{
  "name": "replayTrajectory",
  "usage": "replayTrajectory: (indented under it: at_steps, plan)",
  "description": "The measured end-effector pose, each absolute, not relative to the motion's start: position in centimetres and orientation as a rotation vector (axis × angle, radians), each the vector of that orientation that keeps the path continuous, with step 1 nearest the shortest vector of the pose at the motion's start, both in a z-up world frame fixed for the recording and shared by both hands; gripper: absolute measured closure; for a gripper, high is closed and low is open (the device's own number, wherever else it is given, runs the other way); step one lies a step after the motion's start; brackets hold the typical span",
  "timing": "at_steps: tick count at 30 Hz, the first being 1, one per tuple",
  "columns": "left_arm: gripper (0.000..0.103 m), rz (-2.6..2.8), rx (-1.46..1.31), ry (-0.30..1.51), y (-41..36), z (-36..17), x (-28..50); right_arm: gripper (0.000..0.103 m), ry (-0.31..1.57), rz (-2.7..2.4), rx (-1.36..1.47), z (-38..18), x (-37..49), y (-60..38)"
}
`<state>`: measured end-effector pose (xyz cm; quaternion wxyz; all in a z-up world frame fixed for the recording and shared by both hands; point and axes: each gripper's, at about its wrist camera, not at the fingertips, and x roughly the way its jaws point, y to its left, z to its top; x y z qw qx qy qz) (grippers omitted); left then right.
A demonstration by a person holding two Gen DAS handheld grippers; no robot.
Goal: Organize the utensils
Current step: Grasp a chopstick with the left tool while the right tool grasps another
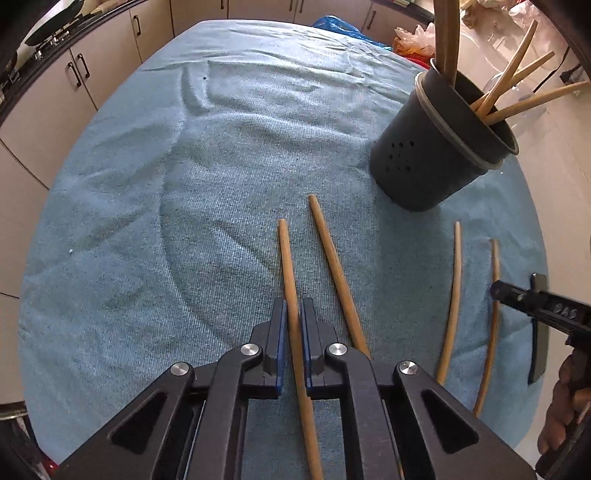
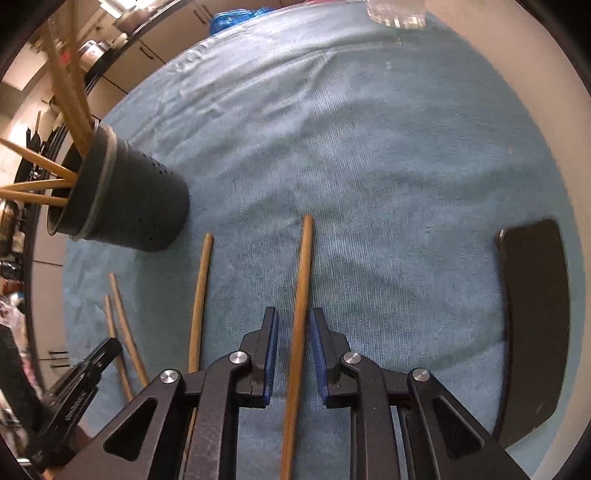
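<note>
The left gripper (image 1: 293, 310) is clenched on one chopstick (image 1: 290, 266) lying on the towel-covered table (image 1: 147, 221), while the right gripper (image 2: 293, 319) appears clamped on another chopstick (image 2: 301, 280), both near the dark utensil holder (image 1: 436, 158).

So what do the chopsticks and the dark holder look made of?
Chopsticks: likely bamboo or wood, matte tan, faint lengthwise grain. Holder: probably matte dark plastic, with small drain holes and a paler rim band; coated metal can't be ruled out.

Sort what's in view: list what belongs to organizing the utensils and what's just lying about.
Job: chopsticks, holder.
Lying about: black slab, glass jar, plastic bags.
</note>
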<state>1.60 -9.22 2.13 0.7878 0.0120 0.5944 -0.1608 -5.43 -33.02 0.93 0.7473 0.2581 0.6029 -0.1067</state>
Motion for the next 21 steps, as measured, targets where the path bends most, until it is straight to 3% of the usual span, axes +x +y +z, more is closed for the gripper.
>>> replayTrajectory:
  at_steps: [7,21]
  plan:
    - [0.097,-0.414,-0.042,1.151,-7.5,6.1,0.4,0.096,1.253,-0.219,0.564,2.4,-6.3,-32.5]
    - [0.097,-0.498,-0.068,0.919,-6.6,14.9,-1.4,0.096,0.845,-0.204,0.495,13.3,-13.0,-29.3]
